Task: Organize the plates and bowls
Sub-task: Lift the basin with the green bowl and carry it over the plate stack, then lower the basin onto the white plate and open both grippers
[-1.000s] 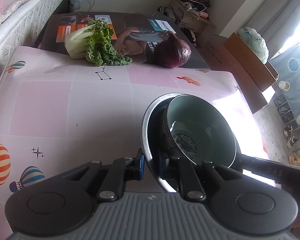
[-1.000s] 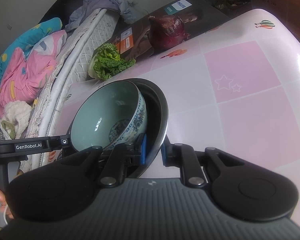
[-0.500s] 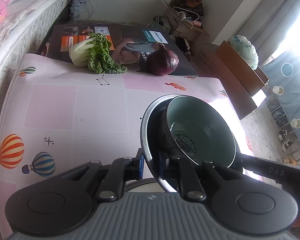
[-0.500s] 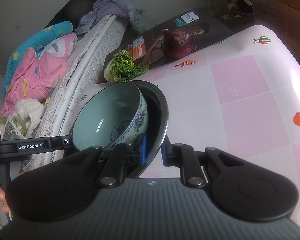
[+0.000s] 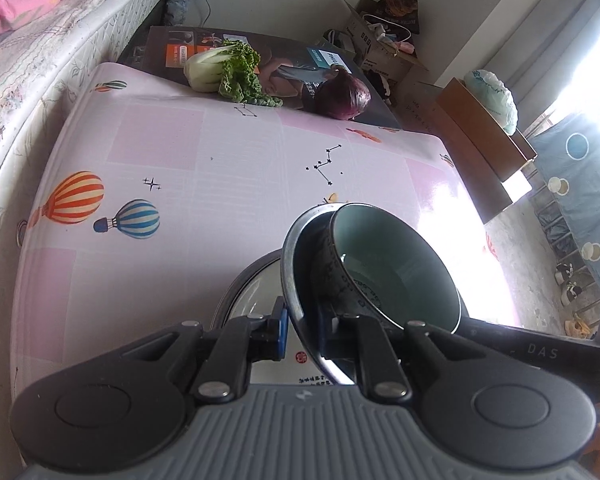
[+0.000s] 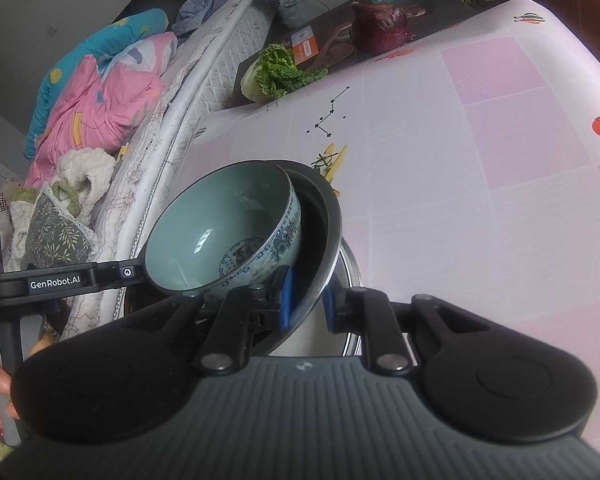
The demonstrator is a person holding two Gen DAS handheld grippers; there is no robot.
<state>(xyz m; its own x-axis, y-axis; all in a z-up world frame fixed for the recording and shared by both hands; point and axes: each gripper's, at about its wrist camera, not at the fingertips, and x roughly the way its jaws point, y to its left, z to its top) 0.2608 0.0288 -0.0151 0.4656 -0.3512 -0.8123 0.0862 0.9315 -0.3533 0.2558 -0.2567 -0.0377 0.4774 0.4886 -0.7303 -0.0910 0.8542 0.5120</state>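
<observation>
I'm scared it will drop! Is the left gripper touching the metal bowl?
Touching. The left wrist view shows the left gripper shut on the metal bowl rim, pads pressing both sides.

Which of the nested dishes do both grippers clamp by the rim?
The outer metal bowl: the left gripper and right gripper pinch its thin rim. The pale-green bowl with blue pattern just sits inside.

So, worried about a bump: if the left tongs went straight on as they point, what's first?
Apart from the metal bowl they grip, probably the bare pink tablecloth; depth is unclear.
</observation>
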